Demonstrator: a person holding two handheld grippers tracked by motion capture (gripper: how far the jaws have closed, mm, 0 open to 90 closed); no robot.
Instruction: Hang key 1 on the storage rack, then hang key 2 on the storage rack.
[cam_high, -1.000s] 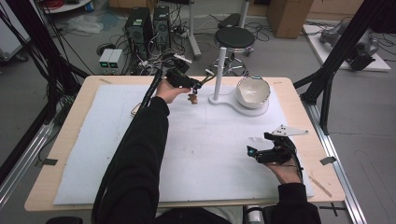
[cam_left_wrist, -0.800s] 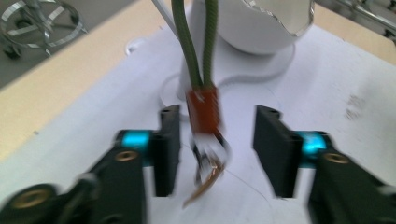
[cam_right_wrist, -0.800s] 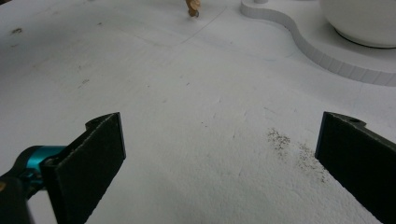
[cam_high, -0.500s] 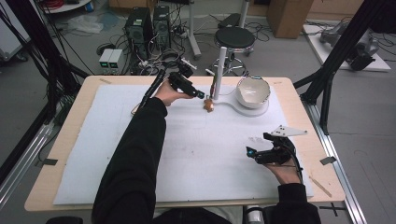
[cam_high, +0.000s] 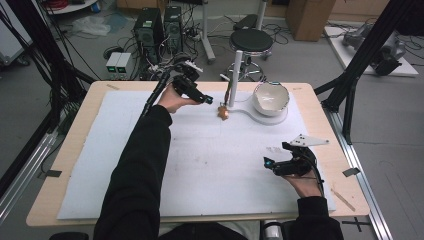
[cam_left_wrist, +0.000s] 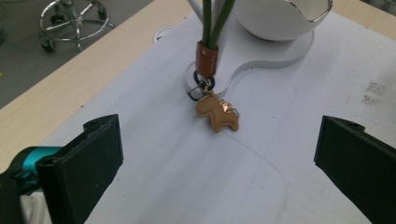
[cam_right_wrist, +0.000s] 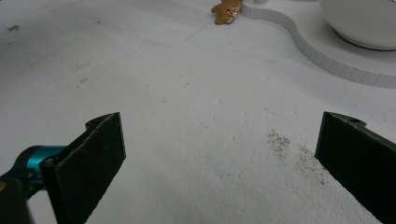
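The left gripper (cam_high: 209, 100) is at the far side of the table (cam_high: 75, 130), held up a little over the white mat (cam_high: 210, 165). Its jaws have just been opening and now stand wide apart, with nothing between them. In the left gripper view, the bare mat shows between the two black jaws.

The little brown horse charm (cam_left_wrist: 217, 114) is just past those jaws. It hangs from a green strap (cam_left_wrist: 212, 21) by a brown leather loop (cam_left_wrist: 206, 58) and a small metal ring (cam_left_wrist: 204, 85). The strap goes up out of the picture, close to the white pole (cam_high: 234, 75). In the high view the charm (cam_high: 223, 113) hangs low by the foot of the pole, at the edge of the flat white base (cam_high: 250, 111). I cannot tell if it rests on the mat or hangs just above it.

A white bowl (cam_high: 271, 97) sits on the same base, to the right of the charm.

The right gripper (cam_high: 270, 164) is near the person's side of the table, well apart from the charm. Its jaws are wide open too and hold nothing. In the right gripper view they point across the mat, and the charm (cam_right_wrist: 227, 11) shows far off at the top
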